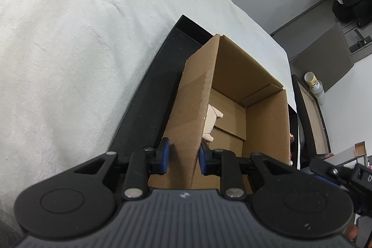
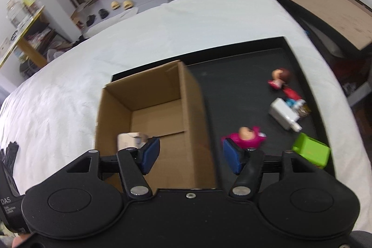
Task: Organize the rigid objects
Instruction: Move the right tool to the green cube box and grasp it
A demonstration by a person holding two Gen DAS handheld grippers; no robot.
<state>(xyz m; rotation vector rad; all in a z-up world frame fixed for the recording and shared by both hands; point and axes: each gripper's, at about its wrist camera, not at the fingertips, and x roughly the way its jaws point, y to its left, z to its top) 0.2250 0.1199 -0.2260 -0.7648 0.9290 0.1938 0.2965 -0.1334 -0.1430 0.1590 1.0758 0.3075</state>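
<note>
Here the left tool [image 1: 183,158] straddles the near-left wall of an open cardboard box [image 1: 267,122], one blue pad [image 1: 165,156] outside the wall and the other inside. A narrow gap shows between the outer pad and the cardboard, so whether the wall is actually pinched cannot be told. The box stands upright on a black tray [image 1: 148,90], at the tray's left part, and the tray lies on a white fleecy bed cover [image 1: 69,38]. Inside the box, close behind the gripped wall, a pale beige figure [image 1: 212,121] is partly visible; the wall hides the rest of it.

In the right wrist view the right tool [image 2: 191,156] hangs above the box's near-right corner with its fingers spread wide and nothing between them. The left finger [image 2: 151,155] lies over the box interior, the right finger [image 2: 232,156] over the tray. The view is motion-blurred.

The remaining rigid objects lie loose on the tray to the right of the box [image 2: 148,113]:
- a pink figure with a bare head [image 2: 246,137], just beyond the right fingertip;
- a green block [image 2: 311,152] near the tray's right rim;
- a white block [image 2: 282,113] touching small blue and brown pieces too blurred to identify;
- a brown-haired doll figure [image 2: 280,78] farther back.

A shiny beige object [image 2: 130,140] shows inside the box near its front wall.
</note>
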